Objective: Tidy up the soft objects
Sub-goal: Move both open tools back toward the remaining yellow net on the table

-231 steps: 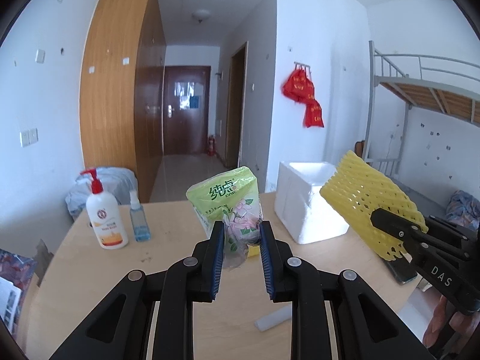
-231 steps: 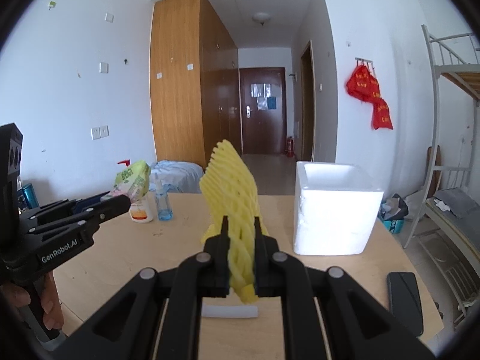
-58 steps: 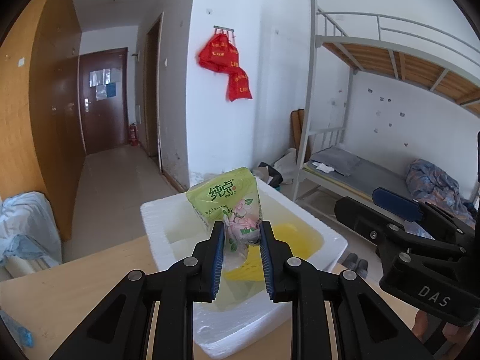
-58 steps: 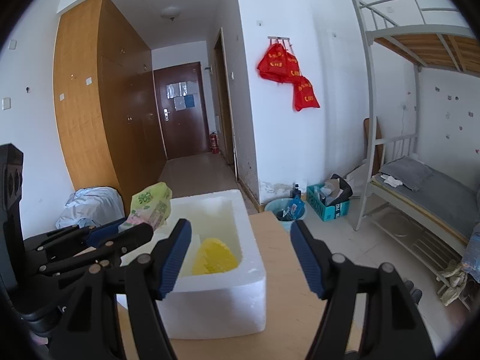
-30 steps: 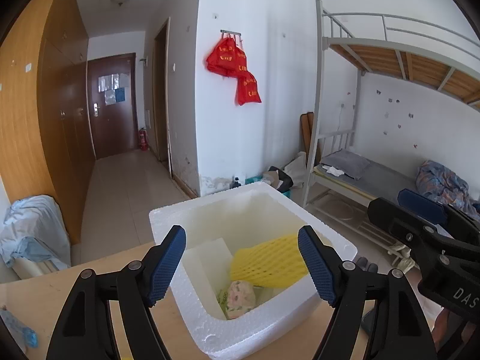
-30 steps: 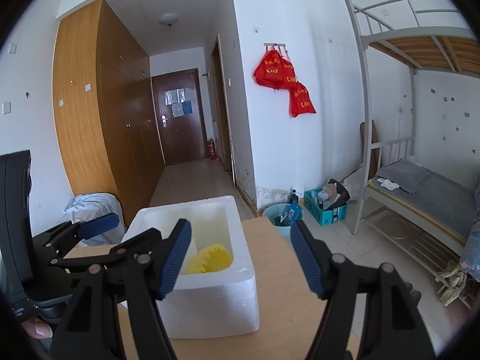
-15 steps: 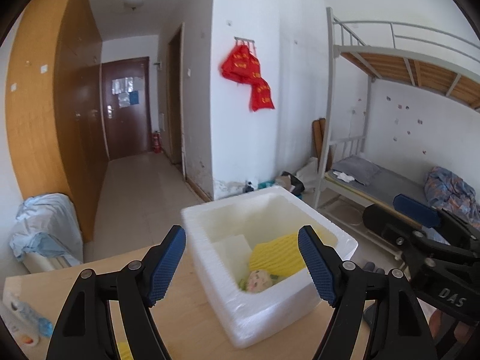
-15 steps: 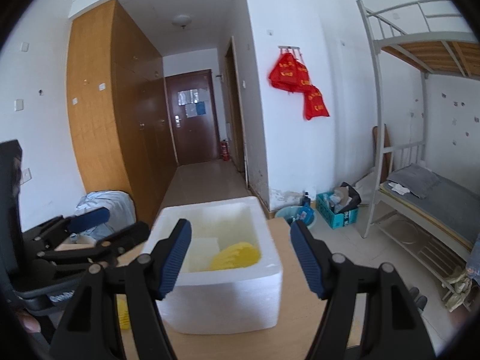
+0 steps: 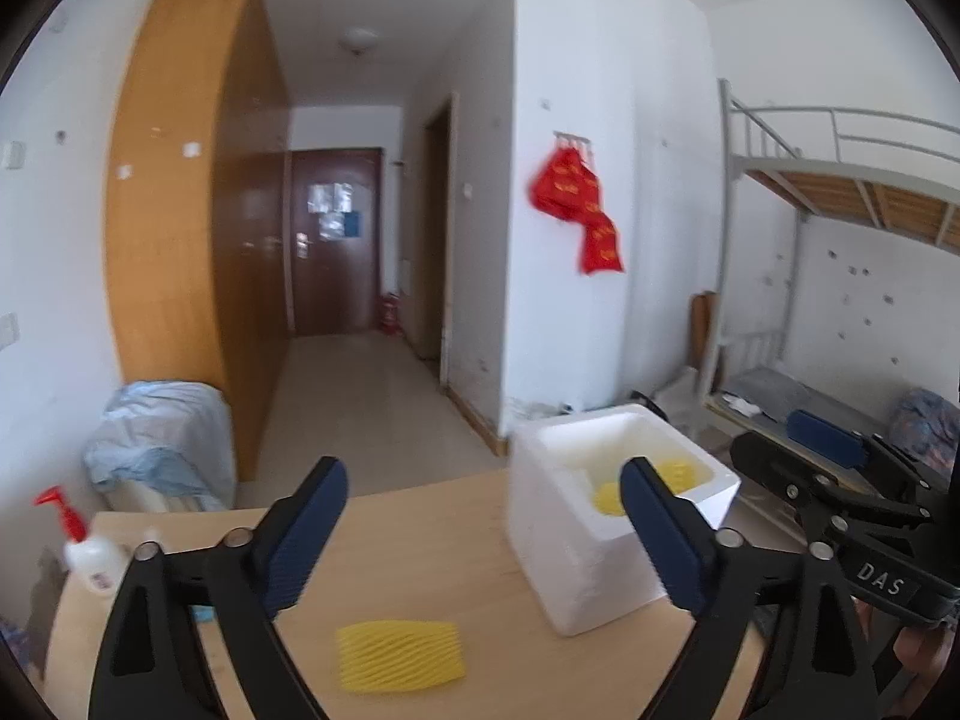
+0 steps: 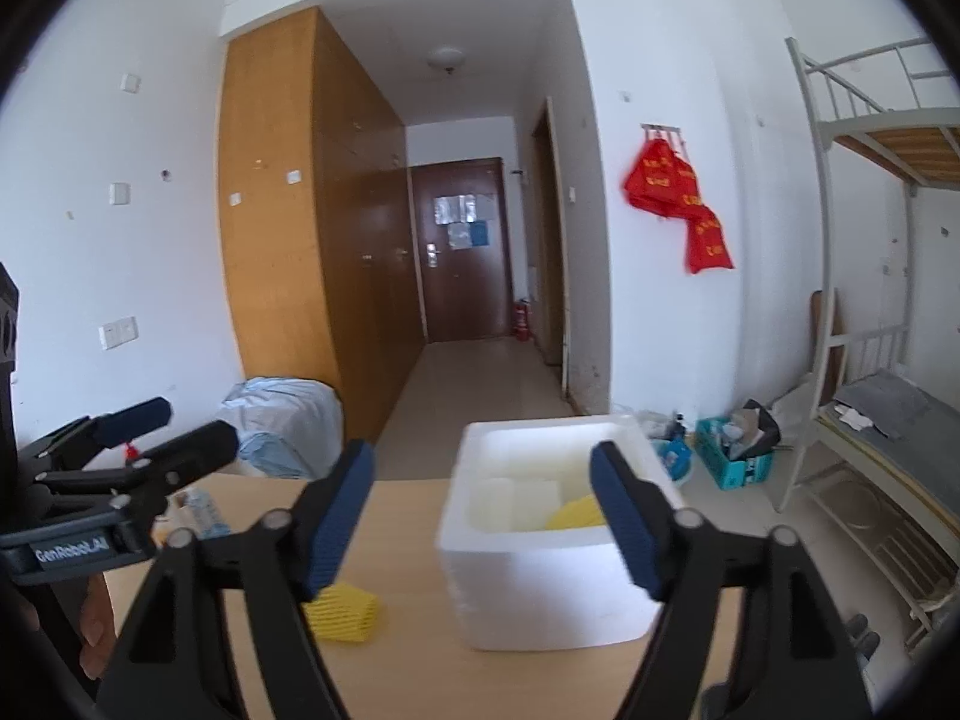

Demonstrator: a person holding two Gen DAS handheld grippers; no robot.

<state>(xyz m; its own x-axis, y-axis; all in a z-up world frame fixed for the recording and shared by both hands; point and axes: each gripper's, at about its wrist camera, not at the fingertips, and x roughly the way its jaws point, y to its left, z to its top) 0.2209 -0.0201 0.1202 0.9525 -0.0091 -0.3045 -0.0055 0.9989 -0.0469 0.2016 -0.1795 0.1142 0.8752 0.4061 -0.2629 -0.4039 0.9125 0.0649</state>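
A white foam box (image 9: 576, 546) stands on the wooden table (image 9: 420, 540) at the right; it also shows in the right wrist view (image 10: 540, 588). A yellow foam net (image 9: 675, 474) lies inside it, partly hidden by the rim, and shows in the right wrist view (image 10: 576, 516). A second yellow foam net (image 9: 401, 655) lies flat on the table; in the right wrist view (image 10: 345, 615) it lies left of the box. My left gripper (image 9: 483, 525) is open and empty above the table. My right gripper (image 10: 483, 507) is open and empty in front of the box.
A pump bottle (image 9: 84, 552) with a red top and a small blue bottle (image 10: 201, 510) stand at the table's left. A bundle of light blue bedding (image 9: 162, 444) lies on the floor beyond the table. A metal bunk bed (image 10: 882, 360) stands at the right.
Both grippers have drawn back and turned left from the box. The second yellow net and the bottles have come into view. Earlier, both grippers dropped the net and green packet into the box.
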